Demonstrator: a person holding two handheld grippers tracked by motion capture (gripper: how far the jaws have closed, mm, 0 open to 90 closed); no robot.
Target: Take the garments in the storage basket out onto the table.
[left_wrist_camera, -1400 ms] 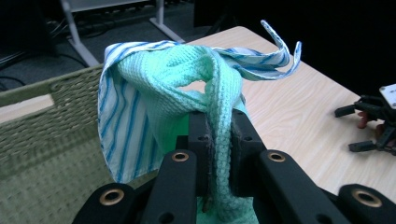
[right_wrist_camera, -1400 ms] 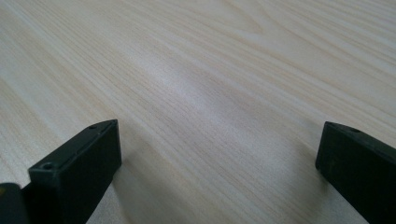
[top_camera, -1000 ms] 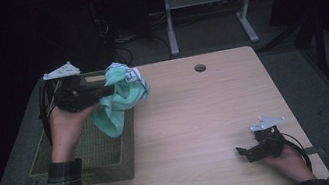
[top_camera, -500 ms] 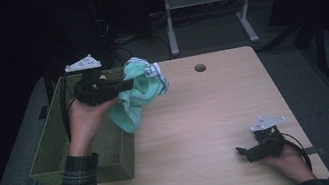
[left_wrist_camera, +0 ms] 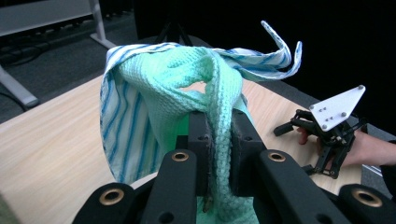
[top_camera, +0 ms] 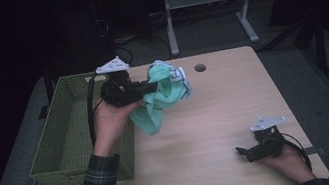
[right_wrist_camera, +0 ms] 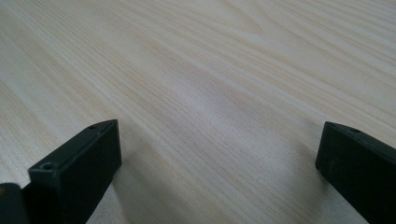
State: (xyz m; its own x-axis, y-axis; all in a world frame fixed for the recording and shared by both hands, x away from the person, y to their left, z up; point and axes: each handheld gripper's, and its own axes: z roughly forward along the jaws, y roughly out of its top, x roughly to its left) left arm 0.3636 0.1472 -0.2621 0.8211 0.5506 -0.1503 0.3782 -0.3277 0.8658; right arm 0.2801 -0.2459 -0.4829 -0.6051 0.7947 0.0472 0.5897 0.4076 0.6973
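Pinching a mint cloth (top_camera: 165, 95) with blue-striped lining, left claw (top_camera: 151, 86) grips; right claw (top_camera: 243, 152) spread, no writing legible

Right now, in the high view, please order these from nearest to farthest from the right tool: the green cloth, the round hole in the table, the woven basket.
From the right tool, at the table's near right:
1. Green cloth, held up in the left tool, left of centre.
2. Round hole, at the far edge.
3. Woven basket, on the left side.

The cloth and the hole are close to call.
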